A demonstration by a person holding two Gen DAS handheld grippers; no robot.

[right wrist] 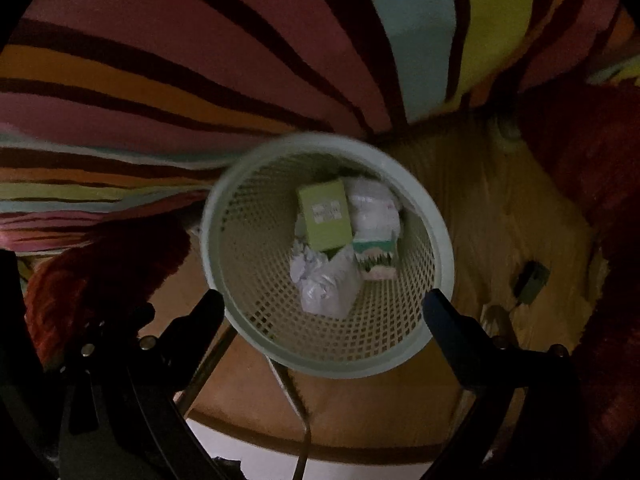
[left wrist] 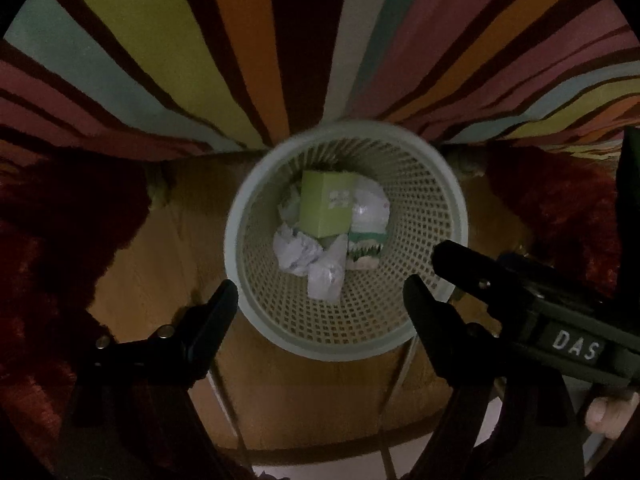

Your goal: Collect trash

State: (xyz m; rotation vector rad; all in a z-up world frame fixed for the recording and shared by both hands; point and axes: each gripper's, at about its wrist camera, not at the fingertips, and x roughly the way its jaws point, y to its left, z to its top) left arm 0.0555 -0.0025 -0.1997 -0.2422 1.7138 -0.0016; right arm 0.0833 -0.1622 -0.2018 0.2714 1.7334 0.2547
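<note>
In the left wrist view, the left claw (left wrist: pixel 320 294) is spread wide with nothing between its fingers, hanging over the near rim of a pale mesh wastebasket (left wrist: pixel 448 216). The basket stands on a round wooden counter (left wrist: pixel 160 240), with dark red shaggy fabric (left wrist: pixel 60 240) to the left and a striped, many-coloured cloth (left wrist: pixel 240 40) beyond. Inside the basket lie crumpled white paper (left wrist: pixel 296 250), a green box (left wrist: pixel 328 204) with a small white label too blurred to read, and a white-and-teal packet (left wrist: pixel 366 248). To the right, the other gripper's body enters this view, bearing white letters "DAS" (left wrist: pixel 575 345).

In the right wrist view, the right claw (right wrist: pixel 322 308) is likewise spread and holds nothing, poised above the same basket (right wrist: pixel 440 240). A small dark object (right wrist: pixel 530 284), too dim to identify, lies on the counter at the right.
</note>
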